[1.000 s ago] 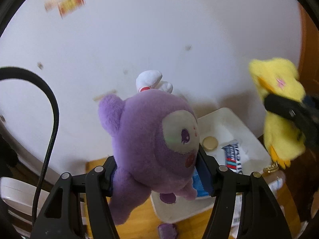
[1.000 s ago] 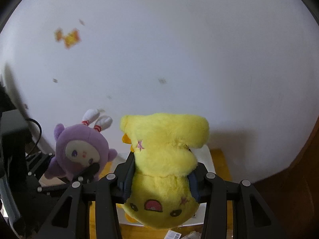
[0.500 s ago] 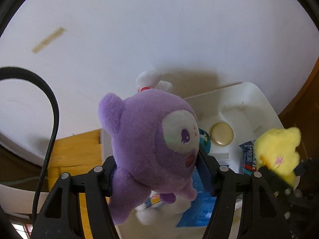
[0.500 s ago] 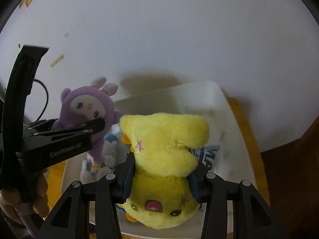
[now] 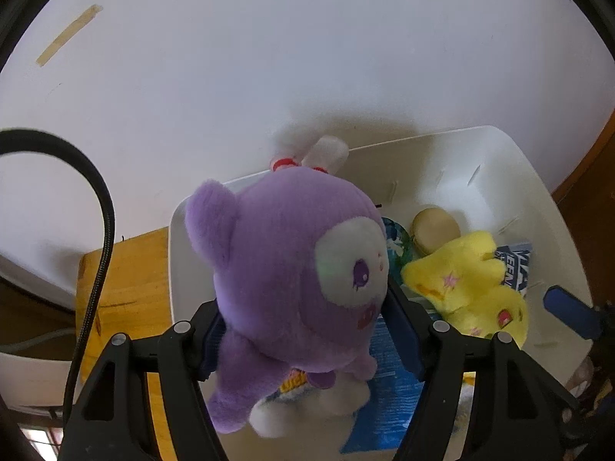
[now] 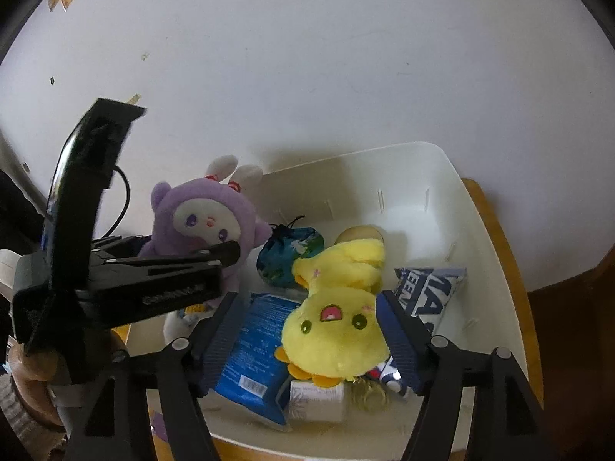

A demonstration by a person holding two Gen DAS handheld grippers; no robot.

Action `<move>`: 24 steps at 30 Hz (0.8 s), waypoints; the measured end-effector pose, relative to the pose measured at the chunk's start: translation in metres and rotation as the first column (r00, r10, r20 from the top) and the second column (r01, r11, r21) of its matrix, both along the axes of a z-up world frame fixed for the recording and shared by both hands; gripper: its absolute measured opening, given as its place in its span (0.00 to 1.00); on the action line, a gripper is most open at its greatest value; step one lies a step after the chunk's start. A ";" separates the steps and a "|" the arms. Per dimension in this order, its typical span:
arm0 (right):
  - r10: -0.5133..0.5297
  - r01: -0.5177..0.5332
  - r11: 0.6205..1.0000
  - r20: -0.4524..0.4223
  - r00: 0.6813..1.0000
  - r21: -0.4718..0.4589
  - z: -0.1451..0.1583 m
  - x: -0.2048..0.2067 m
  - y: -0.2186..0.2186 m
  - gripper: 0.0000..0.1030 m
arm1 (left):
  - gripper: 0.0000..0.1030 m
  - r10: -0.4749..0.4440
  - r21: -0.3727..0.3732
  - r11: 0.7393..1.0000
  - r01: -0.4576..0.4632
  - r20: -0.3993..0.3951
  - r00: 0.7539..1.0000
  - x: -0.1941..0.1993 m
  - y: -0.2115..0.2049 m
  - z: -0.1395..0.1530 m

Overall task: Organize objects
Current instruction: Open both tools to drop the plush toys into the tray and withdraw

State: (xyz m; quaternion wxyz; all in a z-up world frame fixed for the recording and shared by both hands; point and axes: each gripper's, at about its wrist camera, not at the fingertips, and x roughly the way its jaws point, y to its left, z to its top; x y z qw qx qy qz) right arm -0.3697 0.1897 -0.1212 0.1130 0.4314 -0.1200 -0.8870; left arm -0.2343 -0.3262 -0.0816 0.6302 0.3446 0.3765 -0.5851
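Left gripper (image 5: 303, 330) is clamped on purple plush (image 5: 292, 272), held above the left end of the white bin (image 5: 538, 207); right gripper (image 6: 307, 330) is spread wide — yellow plush (image 6: 334, 311) lies released between its jaws, upside down on a blue packet (image 6: 253, 349) inside the bin; bin sits on wooden bench (image 5: 127, 276) against white wall.

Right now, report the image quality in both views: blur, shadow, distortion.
Left wrist view: the purple plush is sharp, casting a soft shadow on the wall behind it; fisheye bends the white bin rim. Right wrist view: the yellow plush is crisp, corners vignetted black.
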 end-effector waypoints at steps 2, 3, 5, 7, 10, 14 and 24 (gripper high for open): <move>-0.001 0.001 1.000 0.008 1.000 -0.008 0.001 0.002 0.003 0.70 | 0.73 -0.001 -0.004 1.000 0.001 0.009 1.000 -0.001 0.003 0.002; -0.003 0.003 1.000 0.015 1.000 -0.012 0.000 0.004 0.003 0.70 | 0.73 -0.006 0.003 1.000 0.006 0.019 1.000 -0.002 0.003 0.001; -0.004 0.004 1.000 0.021 1.000 -0.009 -0.001 -0.001 0.002 0.70 | 0.72 -0.023 0.027 0.999 0.022 0.020 1.000 -0.011 -0.006 -0.008; 0.001 -0.001 1.000 0.018 1.000 0.001 0.001 0.004 -0.001 0.70 | 0.72 -0.041 0.054 0.998 0.041 0.000 0.999 -0.012 0.001 -0.013; 0.003 -0.003 0.999 0.004 1.000 0.037 0.005 0.012 -0.006 0.70 | 0.72 -0.058 0.048 0.997 0.057 0.005 0.998 -0.022 0.004 -0.013; 0.014 -0.014 0.999 -0.004 1.000 0.043 0.006 0.017 -0.006 0.70 | 0.75 -0.043 0.065 0.997 0.042 0.020 0.999 -0.029 0.001 -0.007; -0.002 0.003 1.000 -0.025 1.000 0.021 0.020 0.031 0.002 0.70 | 0.98 -0.001 -0.016 1.000 0.001 0.011 1.000 -0.024 0.006 0.038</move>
